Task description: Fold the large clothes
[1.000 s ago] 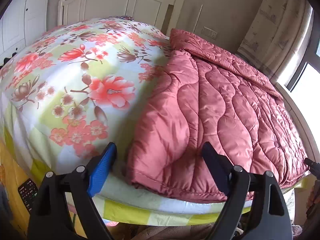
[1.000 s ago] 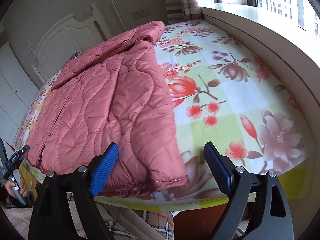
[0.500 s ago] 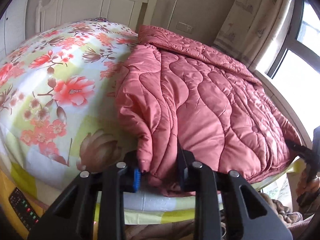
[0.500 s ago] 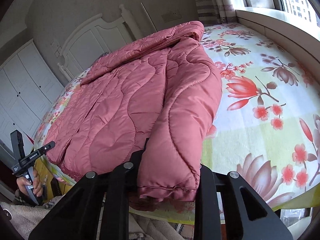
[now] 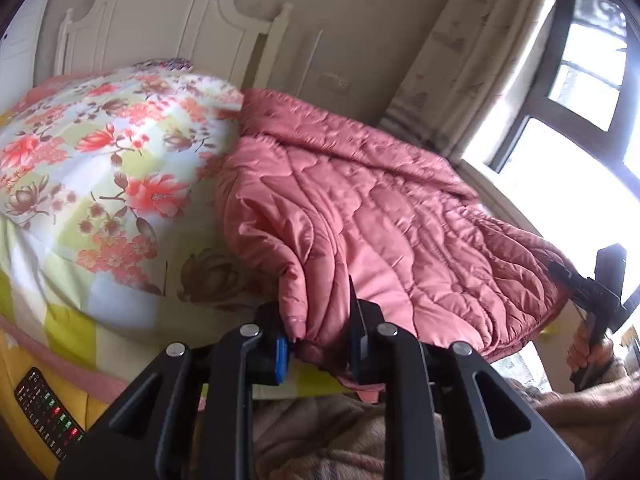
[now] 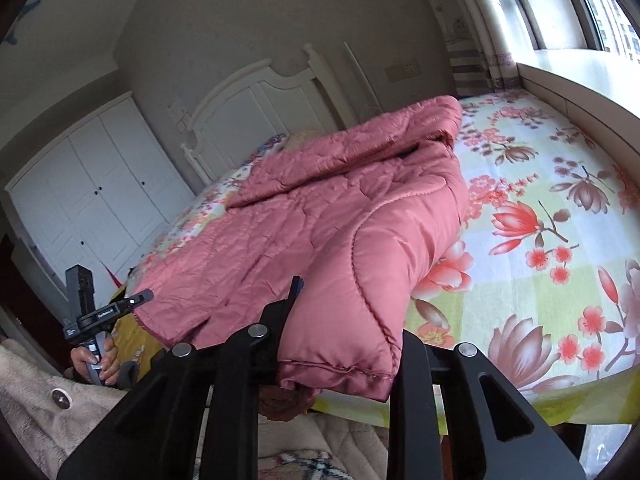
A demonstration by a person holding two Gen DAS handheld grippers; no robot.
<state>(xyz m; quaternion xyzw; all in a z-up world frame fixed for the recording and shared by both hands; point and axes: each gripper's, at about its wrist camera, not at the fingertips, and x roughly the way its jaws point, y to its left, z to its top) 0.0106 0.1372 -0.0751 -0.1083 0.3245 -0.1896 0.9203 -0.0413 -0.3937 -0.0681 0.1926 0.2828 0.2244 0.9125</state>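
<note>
So the bed (image 6: 560, 184) takes up most of both views, covered in a floral sheet (image 5: 100, 184) with big red and pink flowers on green and white squares. A white headboard (image 6: 256, 96) stands at the far end, with a white wardrobe (image 6: 92, 192) off to one side and a window (image 5: 580, 92) with a striped curtain (image 6: 476, 40) on the other.

The pink quilted coat (image 6: 328, 216) is spread across the bed, running from near the headboard to the near edge. It's a puffy thing with wavy stitching. Its two near corners are lifted a bit off the sheet, since each one is gripped.

The left tongs (image 5: 320, 344) are clenched on the near left corner of the coat, fabric bunched between the blue pad and the black one. The right tongs (image 6: 340, 360) are clamped on the near right corner, with the padded hem squeezed between the fingers and bulging over them.

Each camera catches the other hand: the right hand (image 5: 592, 356) at the far edge of the left view, the left hand (image 6: 96, 360) low on the right view. A remote control (image 5: 48, 412) with lit buttons lies by the bed's yellow side.
</note>
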